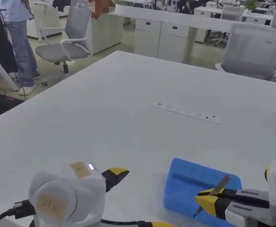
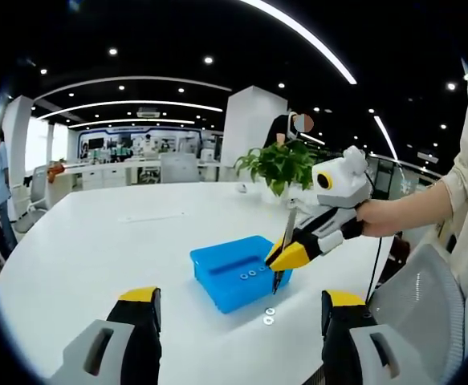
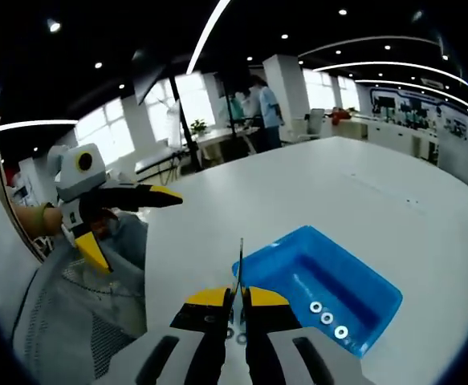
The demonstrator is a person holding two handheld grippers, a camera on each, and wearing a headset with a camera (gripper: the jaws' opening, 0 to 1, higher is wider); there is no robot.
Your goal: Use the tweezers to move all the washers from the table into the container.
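My left gripper point(image 2: 242, 298) and my right gripper point(image 3: 239, 298) had white bodies and black jaws capped in yellow. The container point(image 3: 298, 269) was bright blue, the table point(image 1: 104, 109) plain white. The washers point(image 3: 327, 318) showed pale silver against the blue, the tweezers point(image 3: 239, 269) dark, a plant point(image 2: 278, 164) green.

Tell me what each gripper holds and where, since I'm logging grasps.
The right gripper pinches the tweezers about midway along their length; the left gripper is open, holding nothing.
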